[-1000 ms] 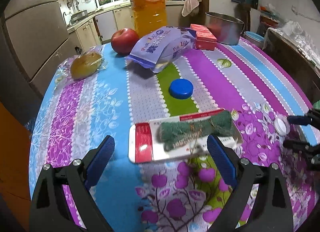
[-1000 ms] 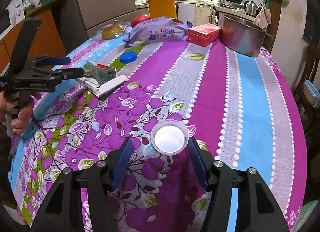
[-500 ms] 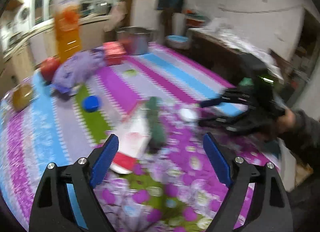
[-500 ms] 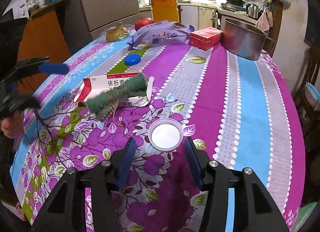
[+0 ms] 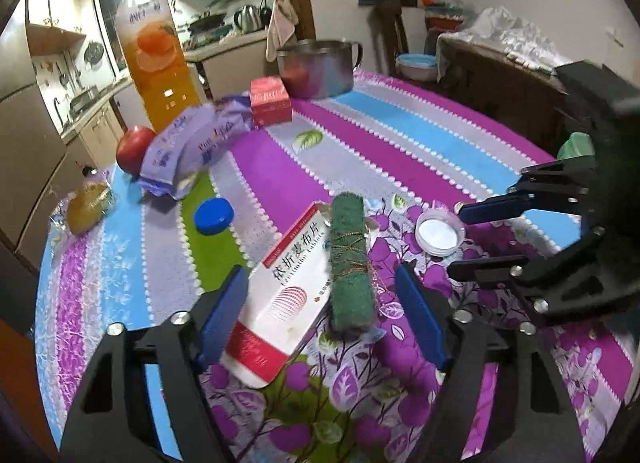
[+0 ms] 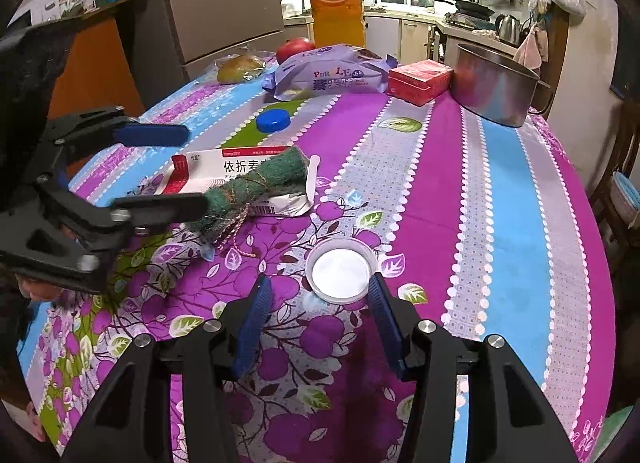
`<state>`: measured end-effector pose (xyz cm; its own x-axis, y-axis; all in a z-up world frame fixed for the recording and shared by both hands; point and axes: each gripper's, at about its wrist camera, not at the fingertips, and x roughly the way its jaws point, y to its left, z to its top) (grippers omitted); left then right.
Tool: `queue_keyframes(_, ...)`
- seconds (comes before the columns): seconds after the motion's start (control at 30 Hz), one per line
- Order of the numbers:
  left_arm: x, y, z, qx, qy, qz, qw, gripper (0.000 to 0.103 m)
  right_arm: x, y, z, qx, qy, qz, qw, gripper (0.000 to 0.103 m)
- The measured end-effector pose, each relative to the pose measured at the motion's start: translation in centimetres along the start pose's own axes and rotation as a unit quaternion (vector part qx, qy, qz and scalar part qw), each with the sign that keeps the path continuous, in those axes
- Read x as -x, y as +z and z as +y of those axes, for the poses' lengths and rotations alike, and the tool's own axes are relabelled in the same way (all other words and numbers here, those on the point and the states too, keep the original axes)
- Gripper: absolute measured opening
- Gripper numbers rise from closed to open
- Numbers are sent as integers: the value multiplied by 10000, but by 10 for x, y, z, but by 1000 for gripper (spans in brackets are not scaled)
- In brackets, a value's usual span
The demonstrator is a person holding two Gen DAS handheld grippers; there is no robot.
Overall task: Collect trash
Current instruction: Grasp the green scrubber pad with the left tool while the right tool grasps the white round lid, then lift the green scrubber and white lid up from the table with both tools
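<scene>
A flattened white and red medicine box (image 5: pixel 288 287) lies on the flowered tablecloth with a green scouring pad (image 5: pixel 350 263) on it. My left gripper (image 5: pixel 320 299) is open and its fingers straddle the near end of box and pad. A white plastic lid (image 6: pixel 340 273) lies just ahead of my right gripper (image 6: pixel 318 299), which is open and empty. The lid also shows in the left wrist view (image 5: pixel 438 232), between the right gripper's fingers (image 5: pixel 492 209). A blue cap (image 5: pixel 214 216) lies beyond the box. In the right wrist view the box (image 6: pixel 224 175), pad (image 6: pixel 256 187) and left gripper (image 6: pixel 158 167) show at left.
At the table's far side stand a tall orange juice bottle (image 5: pixel 154 63), a red apple (image 5: pixel 134 149), a purple snack bag (image 5: pixel 192 147), a red box (image 5: pixel 270 101), a steel pot (image 5: pixel 318 69) and a wrapped bun (image 5: pixel 88 207). A chair (image 6: pixel 624 183) stands at right.
My left gripper swung round and came down, so its open fingers now straddle the box and pad. My right gripper edged closer to the white lid.
</scene>
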<state>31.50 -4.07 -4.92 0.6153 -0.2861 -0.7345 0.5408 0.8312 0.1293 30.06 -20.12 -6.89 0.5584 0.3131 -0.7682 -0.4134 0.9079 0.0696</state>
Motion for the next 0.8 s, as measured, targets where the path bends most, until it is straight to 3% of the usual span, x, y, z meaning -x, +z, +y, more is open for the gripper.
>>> queue_keyframes(0.27, -21, 0, -14, -7, -37, 261, 9997, 61, -5, -1, -5, -25, -80, 1, 10000, 49)
queue_keyframes(0.6, -25, 0, -13, 272, -13, 285, 9992, 32, -15, 3, -3, 16, -144, 113, 9998, 46)
queue_keyframes(0.67, -24, -1, -15, 269, 25, 262, 9993, 31, -15, 3, -2, 46, -192, 124, 9997, 41)
queue_keyframes(0.8, -23, -1, -20, 236, 91, 217, 9994, 29, -15, 3, 0, 69, -227, 151, 9996, 40)
